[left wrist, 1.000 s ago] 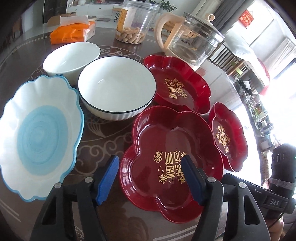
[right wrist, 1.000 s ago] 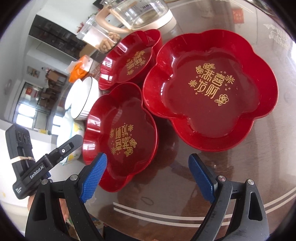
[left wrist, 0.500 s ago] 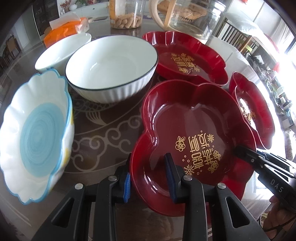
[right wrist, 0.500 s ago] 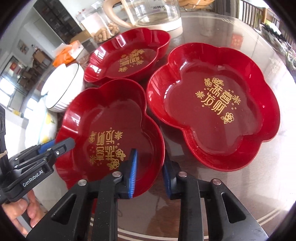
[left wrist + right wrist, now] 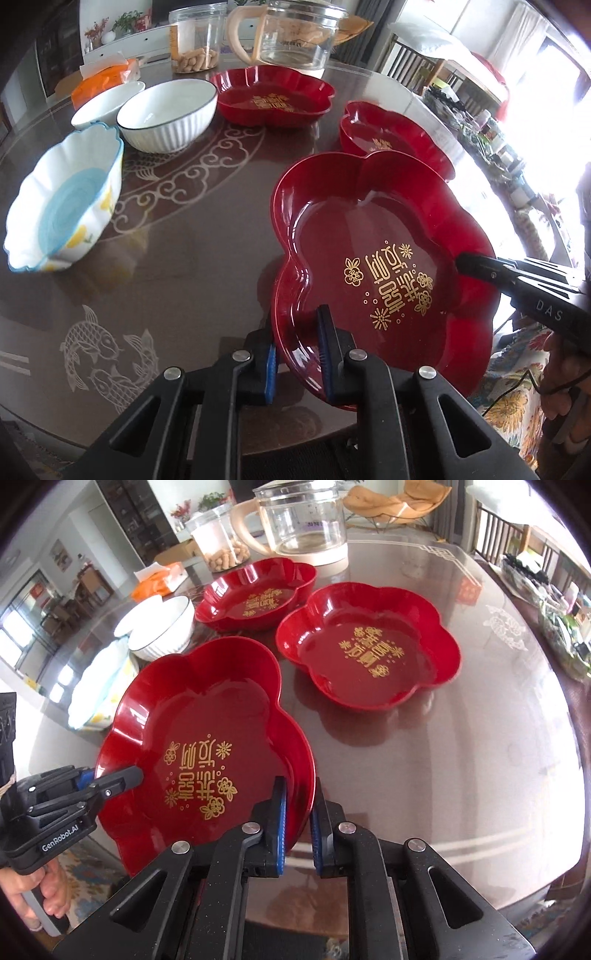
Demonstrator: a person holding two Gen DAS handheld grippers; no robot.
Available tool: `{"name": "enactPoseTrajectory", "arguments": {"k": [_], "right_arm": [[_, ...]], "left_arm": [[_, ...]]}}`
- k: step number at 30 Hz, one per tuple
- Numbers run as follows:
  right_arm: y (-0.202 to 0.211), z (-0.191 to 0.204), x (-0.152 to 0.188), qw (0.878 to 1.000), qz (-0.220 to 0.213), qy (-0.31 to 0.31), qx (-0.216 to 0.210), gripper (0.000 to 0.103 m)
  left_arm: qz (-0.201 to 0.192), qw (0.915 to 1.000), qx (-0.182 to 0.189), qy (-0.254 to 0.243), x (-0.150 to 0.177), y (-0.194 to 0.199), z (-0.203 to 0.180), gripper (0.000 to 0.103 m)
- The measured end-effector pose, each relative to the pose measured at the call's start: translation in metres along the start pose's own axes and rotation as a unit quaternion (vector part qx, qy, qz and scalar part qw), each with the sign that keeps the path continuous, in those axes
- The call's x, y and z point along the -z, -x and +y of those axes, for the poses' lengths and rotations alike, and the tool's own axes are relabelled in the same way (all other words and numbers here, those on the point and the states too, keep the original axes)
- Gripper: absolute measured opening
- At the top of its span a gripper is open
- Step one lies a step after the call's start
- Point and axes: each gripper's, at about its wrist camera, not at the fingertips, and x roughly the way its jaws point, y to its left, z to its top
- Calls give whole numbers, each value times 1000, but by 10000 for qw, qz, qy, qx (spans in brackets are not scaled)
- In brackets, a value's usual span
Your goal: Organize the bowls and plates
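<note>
1. While both grippers clamp it from opposite sides, the red flower-shaped plate (image 5: 384, 258) is tilted above the near edge of the brown table (image 5: 192, 236), partly past that edge.
2. It is glossy dark red, with a lobed rim like a plum blossom and a flat bottom that carries gold Chinese characters and small gold flowers; I cannot read the characters with certainty.
3. The left gripper (image 5: 297, 354) has just been closing, and its blue pads now pinch the plate's rim, one inside and one outside.
4. The right gripper (image 5: 297, 830) is clenched on the opposite rim in the same way.
5. Two more red plates of the same design rest on the table: the far red plate (image 5: 258, 594) and the right red plate (image 5: 369, 646).
6. On the left gripper's body, seen from the right wrist, I read "GenRobot.AI"; on the right gripper's body, seen from the left wrist, "DAS".
</note>
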Motion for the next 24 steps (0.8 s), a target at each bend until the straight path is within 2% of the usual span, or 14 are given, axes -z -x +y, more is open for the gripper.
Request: {"name": "enactPoseTrajectory", "arguments": {"k": [4,7,10,11,13,14,15,18,19,20,22,24], "right_arm": [[-15,-13,11,9994,183,-241,167,13],[-27,-21,15,9988,262,-348,234,13],[-32,-24,18,9984,235,-434,265,14],[-30,-25,18,9983,165,-471,297,18],[-21,-27,21,9981,-19,-555,284,35],[-15,-29,22,9976,-151,-608,278,51],[-7,-30,24,9970,-284,-652,311,59],[16,-34,30,9941,-577,-771,501,63],[25,-36,32,9928,-673,-815,559,65],[33,-37,34,9913,-788,-854,614,67],[48,-40,36,9884,-995,-895,711,71],[61,-43,34,9869,-1166,-849,726,73]], "left_arm": [[145,9999,84,32,13,-15,-11,18],[32,10000,27,-61,16,-15,-15,18],[-227,9997,39,92,18,-8,-8,19],[-302,9994,34,164,18,-5,-4,19],[-441,9986,65,300,16,4,5,19],[-538,9979,57,346,16,9,10,20],[-626,9974,62,363,17,15,14,20],[-921,9952,-115,314,16,35,20,24],[-985,9946,-173,292,16,42,22,41],[-1071,9936,-200,293,17,49,23,67],[-1384,9897,-197,318,17,66,26,90],[-1559,9871,-276,241,14,80,27,90]]}}
